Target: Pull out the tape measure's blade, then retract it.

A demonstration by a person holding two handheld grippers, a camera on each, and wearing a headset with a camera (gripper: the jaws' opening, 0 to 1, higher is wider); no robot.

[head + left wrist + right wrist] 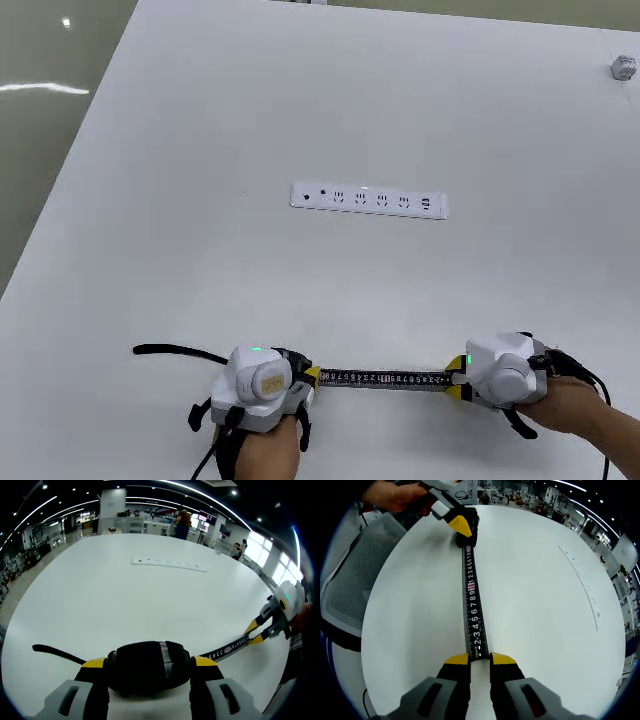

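Tape measure [147,666] status: I see its black case clamped between the jaws of the left hand-held gripper [308,379], low on the table [300,110] near the front edge. Yellow jaw tips sit on either side of the case in the left gripper view.

Blade [471,605] is out, running straight from the case to the right hand-held gripper [455,378]. That gripper is pinched on the blade's free end, jaws closed with only a narrow slit between them. Printed numbers face up, low digits nearest the right jaws. Blade lies low over the table; I cannot tell whether it touches.

The two grippers are side by side, facing each other along the blade line.

Black strap [175,350] trails out to the left behind the case, lying flat on the table.

White power strip [369,200] lies mid-table, well apart from both grippers and roughly parallel to the blade. Small grey object [622,67] sits at the far right edge; too small to identify.
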